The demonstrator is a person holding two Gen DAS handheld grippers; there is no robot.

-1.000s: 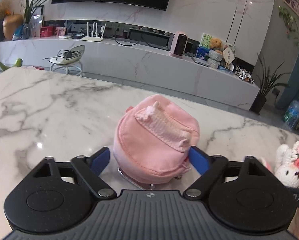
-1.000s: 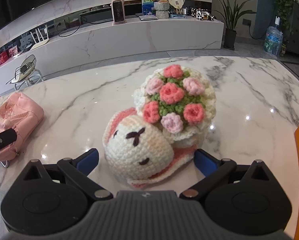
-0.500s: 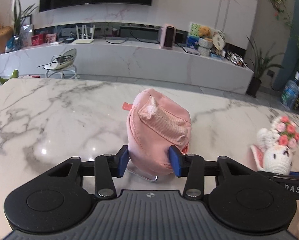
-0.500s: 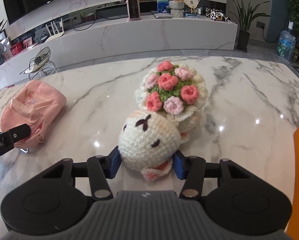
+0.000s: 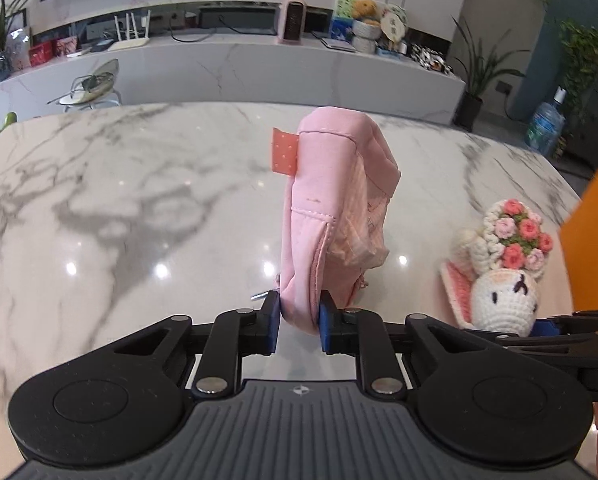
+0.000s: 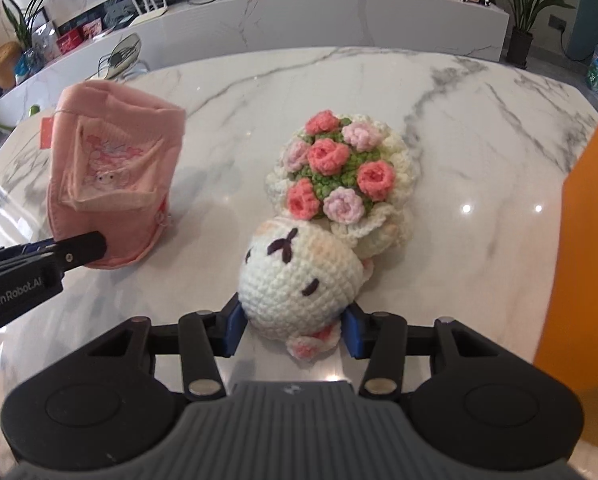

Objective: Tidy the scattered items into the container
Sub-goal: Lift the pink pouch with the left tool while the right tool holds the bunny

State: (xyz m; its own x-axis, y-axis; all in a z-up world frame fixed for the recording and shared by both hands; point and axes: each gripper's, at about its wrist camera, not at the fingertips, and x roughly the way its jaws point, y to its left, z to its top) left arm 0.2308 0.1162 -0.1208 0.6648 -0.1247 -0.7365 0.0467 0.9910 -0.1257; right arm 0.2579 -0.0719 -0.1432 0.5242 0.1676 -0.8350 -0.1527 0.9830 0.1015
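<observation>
between the closing blue pads of the left hand-held gripper (image 5: 299, 328) sits only the bottom edge of the pink pouch (image 5: 335, 216), raised off the bench (image 5: 119, 208); so thin a bite could let it slip. beside it, the right hand-held gripper (image 6: 291, 330) is closing on the crochet bunny (image 6: 299, 276) by its head; the bouquet's weight could twist it loose before the orange container (image 6: 579, 240) further right.

Pink pouch (image 5: 331, 216), grey-veined white table (image 5: 139, 208)
</observation>
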